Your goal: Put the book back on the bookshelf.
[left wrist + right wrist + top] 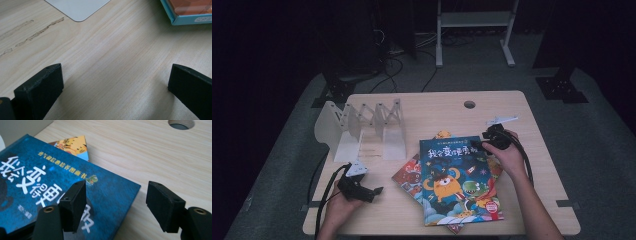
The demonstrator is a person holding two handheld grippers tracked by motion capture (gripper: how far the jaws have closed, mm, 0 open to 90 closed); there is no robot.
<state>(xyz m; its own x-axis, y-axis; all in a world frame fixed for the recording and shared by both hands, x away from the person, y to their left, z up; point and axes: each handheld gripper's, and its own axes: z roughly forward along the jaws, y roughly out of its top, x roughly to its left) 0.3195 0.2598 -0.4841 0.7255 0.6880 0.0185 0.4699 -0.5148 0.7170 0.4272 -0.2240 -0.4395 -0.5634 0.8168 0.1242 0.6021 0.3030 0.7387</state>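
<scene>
A blue picture book [459, 180] with an orange monster on its cover tops a loose stack near the table's front middle. My right gripper [480, 146] is at the book's far right corner, and a hand holds it. In the right gripper view it [116, 187] is open: one jaw hangs over the blue cover [45, 182] and the other over bare wood, with the corner between them and unpinched. My left gripper [377, 190] rests at the front left, open over bare table [115, 67], with nothing between its jaws.
A white accordion book rack [362, 127] stands at the back left; its base [77, 8] lies ahead of the left gripper. A red-orange book [409, 177] and an orange corner [72, 146] stick out from under the blue one. A cable hole [469, 104] pierces the table's far side.
</scene>
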